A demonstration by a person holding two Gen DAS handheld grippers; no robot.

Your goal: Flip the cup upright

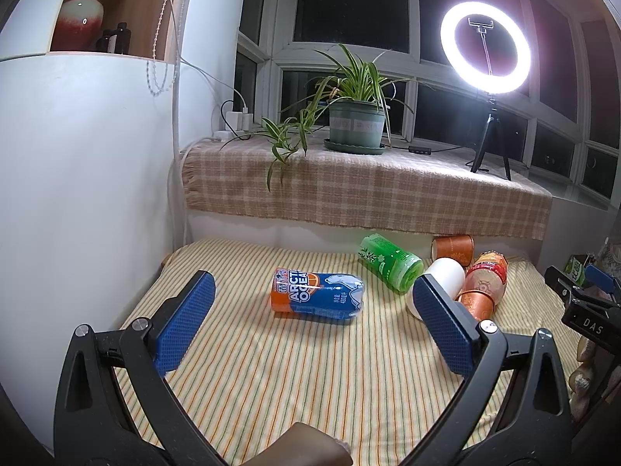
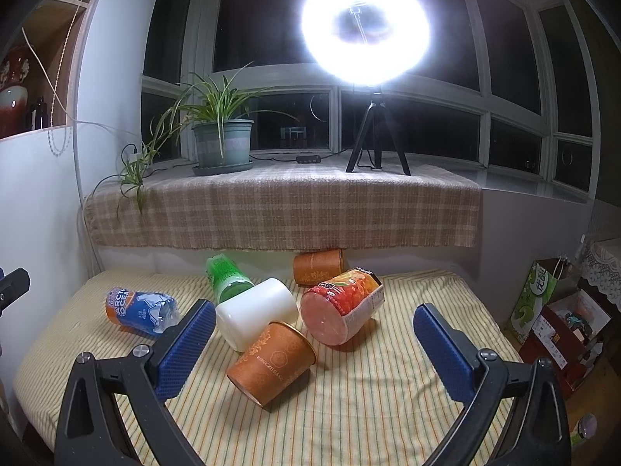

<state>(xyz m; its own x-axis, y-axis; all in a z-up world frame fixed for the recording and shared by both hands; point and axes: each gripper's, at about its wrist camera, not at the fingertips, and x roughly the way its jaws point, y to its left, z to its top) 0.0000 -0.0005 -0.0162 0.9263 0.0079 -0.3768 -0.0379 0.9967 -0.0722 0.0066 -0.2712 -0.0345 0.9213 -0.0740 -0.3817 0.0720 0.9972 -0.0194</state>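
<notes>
Two grippers, left [image 1: 314, 324] and right [image 2: 314, 345], jaws spread, empty. Orange paper cup [image 2: 271, 361] on side, centre frame, touching white cup [image 2: 256, 312]. Likely light, crushable; grip mid-wall gently.

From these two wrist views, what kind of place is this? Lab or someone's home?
Most likely a home, set up for recording: a striped cloth surface under a bay window, a potted spider plant on the plaid-covered sill, and a ring light on a tripod. Dark outside.
</notes>
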